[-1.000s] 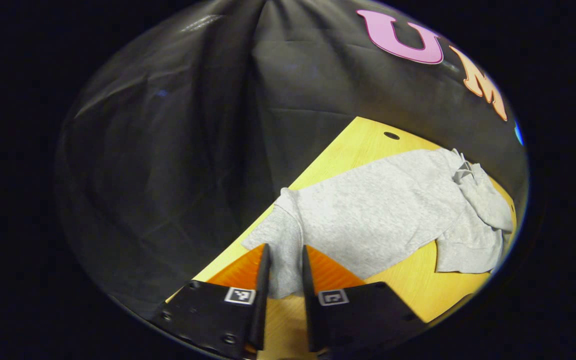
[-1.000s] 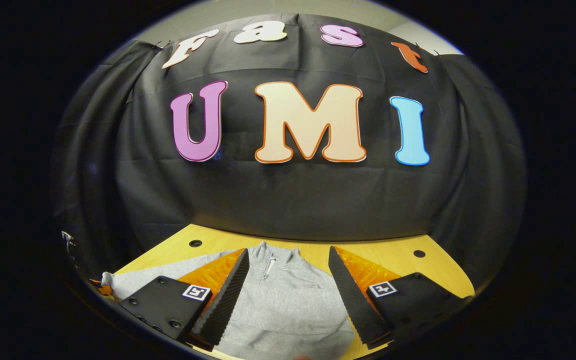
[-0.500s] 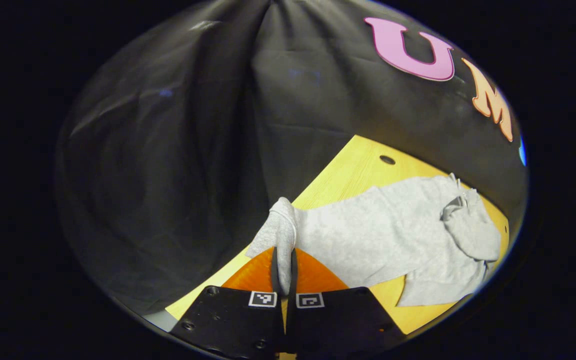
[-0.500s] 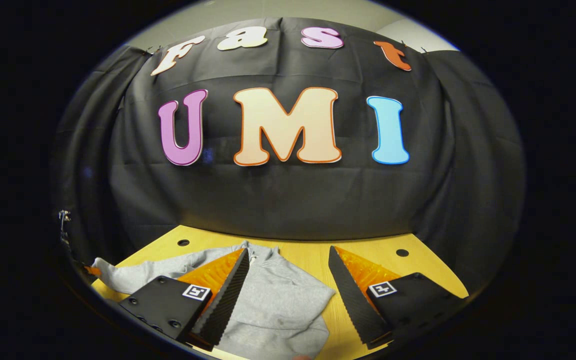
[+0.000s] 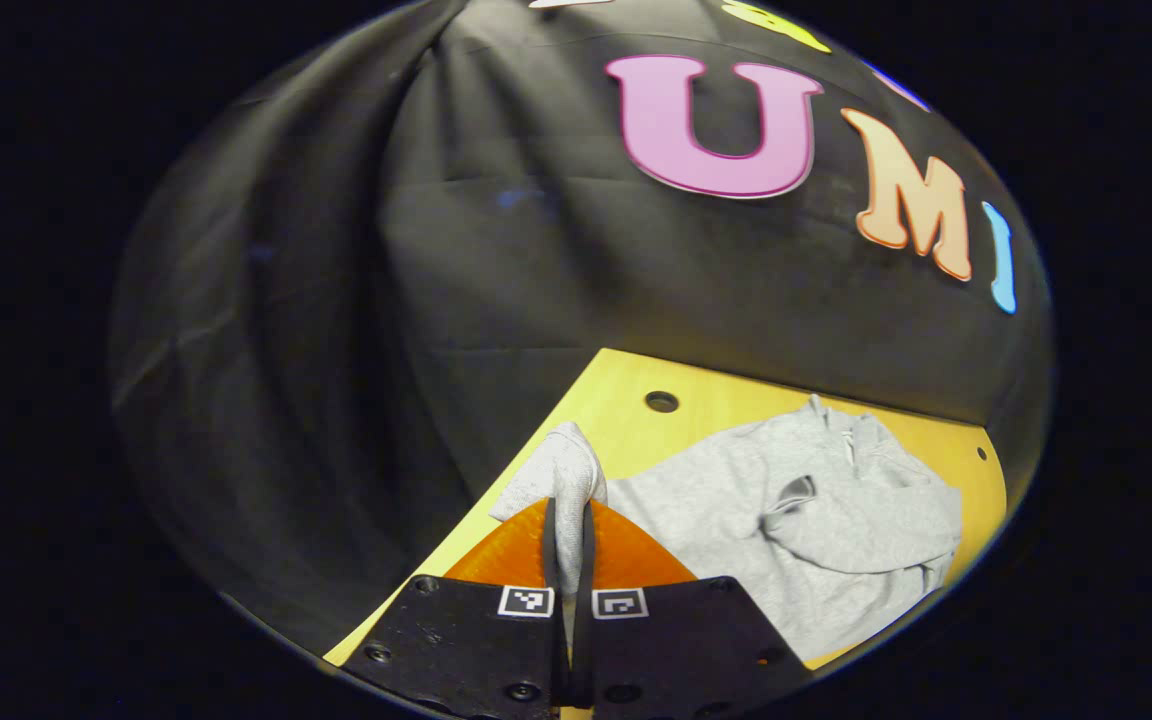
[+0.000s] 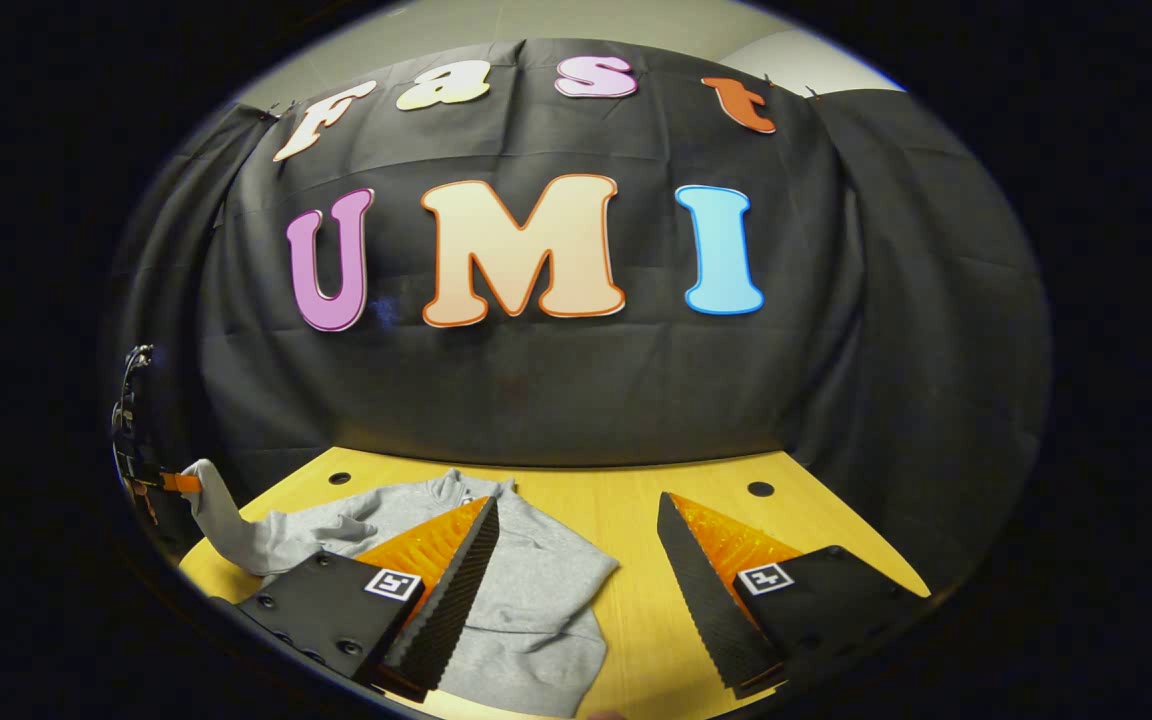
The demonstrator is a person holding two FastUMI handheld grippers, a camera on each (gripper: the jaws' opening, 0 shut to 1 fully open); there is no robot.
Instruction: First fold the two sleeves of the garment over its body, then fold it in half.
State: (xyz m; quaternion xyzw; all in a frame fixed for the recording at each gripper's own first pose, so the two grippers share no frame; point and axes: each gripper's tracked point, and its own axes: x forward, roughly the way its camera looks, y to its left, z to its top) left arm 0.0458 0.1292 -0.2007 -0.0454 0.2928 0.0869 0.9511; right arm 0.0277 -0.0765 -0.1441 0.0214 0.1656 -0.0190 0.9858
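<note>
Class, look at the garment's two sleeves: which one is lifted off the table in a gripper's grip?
The sleeve clamped in the left gripper, raised at the table's edge. The other sleeve lies folded over the garment's body, untouched; the right gripper is open.

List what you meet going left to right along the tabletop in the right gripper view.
Left tongs holding the lifted sleeve → grey garment → bare yellow table → small hole in the tabletop.
</note>
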